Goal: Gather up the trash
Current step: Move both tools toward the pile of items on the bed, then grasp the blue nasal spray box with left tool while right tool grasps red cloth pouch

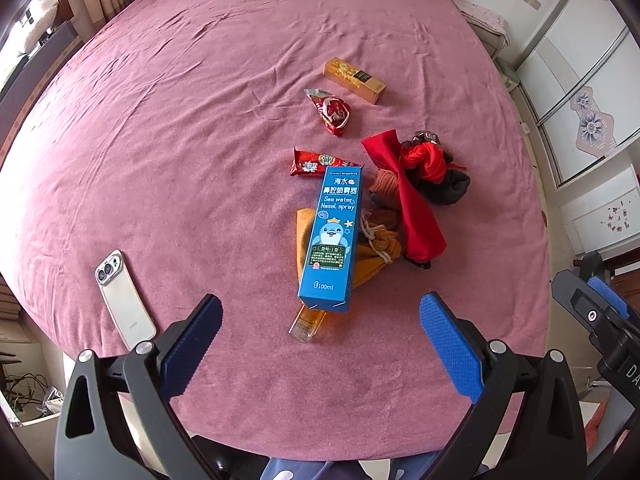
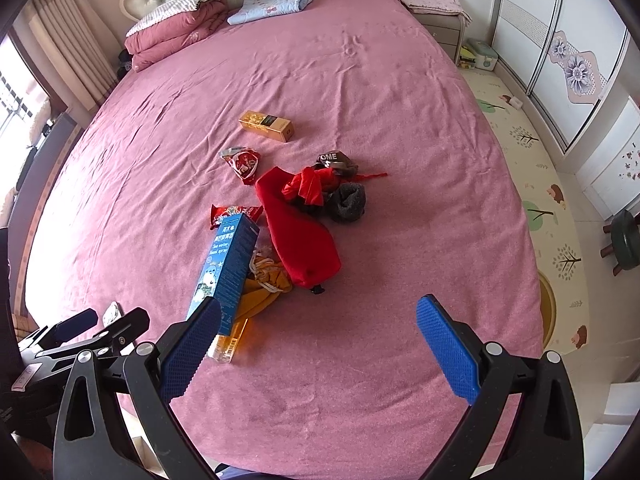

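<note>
On the pink bed sheet lies a blue nasal spray box, resting on a small amber bottle and a mustard cloth. Beyond it lie a red snack wrapper, a crumpled red wrapper and a gold box. My left gripper hangs open just short of the blue box. My right gripper is open too, with the blue box at its left finger.
A red pouch, dark socks and brown cloth lie right of the box. A phone rests at the bed's near left. Folded bedding sits by the headboard. Wardrobes and a stool stand right.
</note>
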`<action>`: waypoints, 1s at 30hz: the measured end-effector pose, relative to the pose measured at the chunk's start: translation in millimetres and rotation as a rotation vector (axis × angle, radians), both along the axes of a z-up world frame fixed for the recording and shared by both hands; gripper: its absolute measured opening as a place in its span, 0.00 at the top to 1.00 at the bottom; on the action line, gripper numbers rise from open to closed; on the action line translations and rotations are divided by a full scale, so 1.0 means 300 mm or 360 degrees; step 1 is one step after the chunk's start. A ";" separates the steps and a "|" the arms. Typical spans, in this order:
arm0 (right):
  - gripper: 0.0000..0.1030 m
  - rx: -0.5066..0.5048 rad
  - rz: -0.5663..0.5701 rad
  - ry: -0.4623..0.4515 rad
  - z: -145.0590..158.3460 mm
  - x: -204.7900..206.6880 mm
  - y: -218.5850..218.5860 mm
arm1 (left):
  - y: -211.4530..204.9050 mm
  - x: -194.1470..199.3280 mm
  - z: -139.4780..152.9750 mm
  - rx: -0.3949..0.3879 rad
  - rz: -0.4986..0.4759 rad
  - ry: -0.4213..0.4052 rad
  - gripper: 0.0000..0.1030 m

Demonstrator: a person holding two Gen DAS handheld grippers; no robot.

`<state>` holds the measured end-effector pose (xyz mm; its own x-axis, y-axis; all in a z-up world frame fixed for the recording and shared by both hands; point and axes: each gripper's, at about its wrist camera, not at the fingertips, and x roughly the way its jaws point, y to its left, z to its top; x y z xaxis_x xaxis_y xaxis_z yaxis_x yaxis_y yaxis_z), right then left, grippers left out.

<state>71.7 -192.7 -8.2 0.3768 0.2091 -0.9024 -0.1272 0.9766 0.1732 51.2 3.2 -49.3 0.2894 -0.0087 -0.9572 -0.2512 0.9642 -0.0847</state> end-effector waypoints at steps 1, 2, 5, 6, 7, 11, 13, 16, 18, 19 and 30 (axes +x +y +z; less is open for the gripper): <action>0.08 0.0002 0.0004 0.0005 -0.007 0.006 0.002 | 0.000 0.002 -0.008 0.0008 -0.0001 0.0012 0.04; 0.08 0.0002 0.0009 0.0010 -0.014 0.013 0.004 | -0.003 0.007 -0.019 0.0015 -0.0005 0.0027 0.04; 0.08 -0.0011 0.0025 0.0016 -0.038 0.038 0.010 | -0.011 0.024 -0.052 0.0029 -0.0025 0.0062 0.04; 0.08 -0.0010 0.0034 0.0015 -0.047 0.047 0.011 | -0.013 0.031 -0.063 0.0034 -0.0029 0.0073 0.04; 0.09 -0.0013 0.0046 0.0017 -0.056 0.056 0.014 | -0.015 0.038 -0.074 0.0034 -0.0033 0.0083 0.04; 0.12 -0.0039 0.0099 0.0024 -0.091 0.095 0.024 | -0.020 0.071 -0.117 0.0020 -0.0041 0.0125 0.04; 0.15 -0.0044 0.0112 0.0042 -0.110 0.115 0.027 | -0.022 0.094 -0.145 0.0008 -0.0051 0.0156 0.04; 0.18 -0.0039 0.0111 0.0071 -0.136 0.146 0.031 | -0.021 0.127 -0.189 -0.0040 -0.0063 0.0198 0.04; 0.18 -0.0032 0.0117 0.0082 -0.150 0.165 0.036 | -0.018 0.150 -0.216 -0.0067 -0.0053 0.0221 0.04; 0.19 -0.0032 0.0123 0.0085 -0.158 0.175 0.039 | -0.016 0.163 -0.228 -0.0073 -0.0048 0.0232 0.04; 0.26 -0.0009 0.0154 0.0211 -0.261 0.293 0.071 | 0.018 0.288 -0.398 -0.0140 -0.0029 0.0385 0.22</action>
<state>159.7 -171.4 -86.6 0.2326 0.2333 -0.9442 -0.1968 0.9620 0.1892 137.6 8.5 -168.7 0.0512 -0.0982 -0.9938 -0.2568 0.9604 -0.1081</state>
